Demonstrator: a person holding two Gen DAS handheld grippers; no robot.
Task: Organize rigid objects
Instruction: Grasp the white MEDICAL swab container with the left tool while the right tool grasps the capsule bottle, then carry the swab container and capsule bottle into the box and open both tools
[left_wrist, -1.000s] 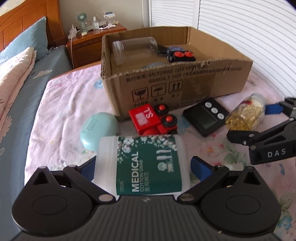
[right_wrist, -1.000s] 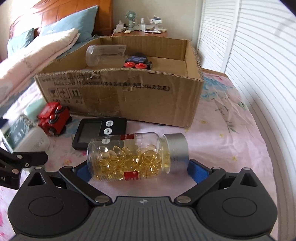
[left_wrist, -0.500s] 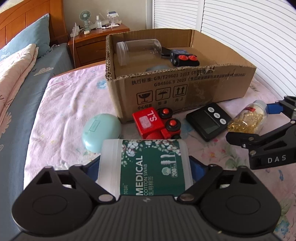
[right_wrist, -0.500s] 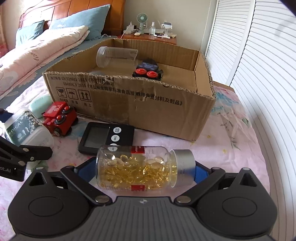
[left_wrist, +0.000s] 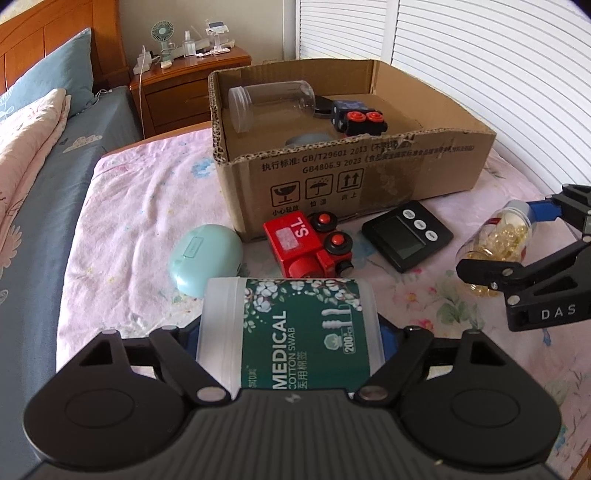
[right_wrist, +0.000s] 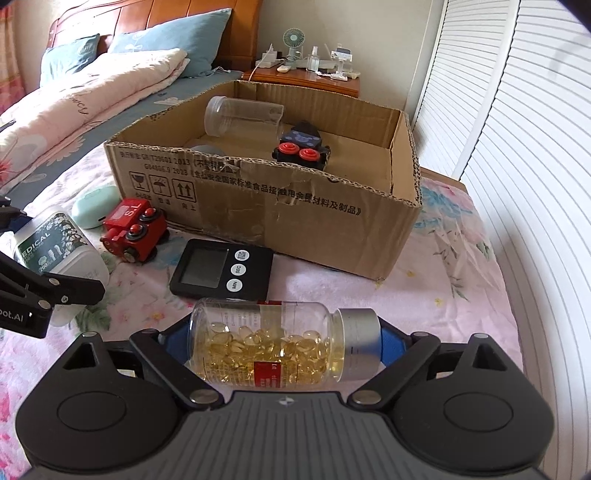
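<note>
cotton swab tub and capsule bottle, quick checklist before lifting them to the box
1. Cotton swab tub between the left gripper fingers: ok, jaws closing.
2. Firm grip on it: cannot tell.
3. Capsule bottle between the right gripper fingers: ok, jaws closing, firmness cannot tell.
4. Bottle cap on: ok.
5. Free space in the cardboard box: ok, its right part is bare.
6. Red toy train and timer clear of both grippers: ok.
</note>
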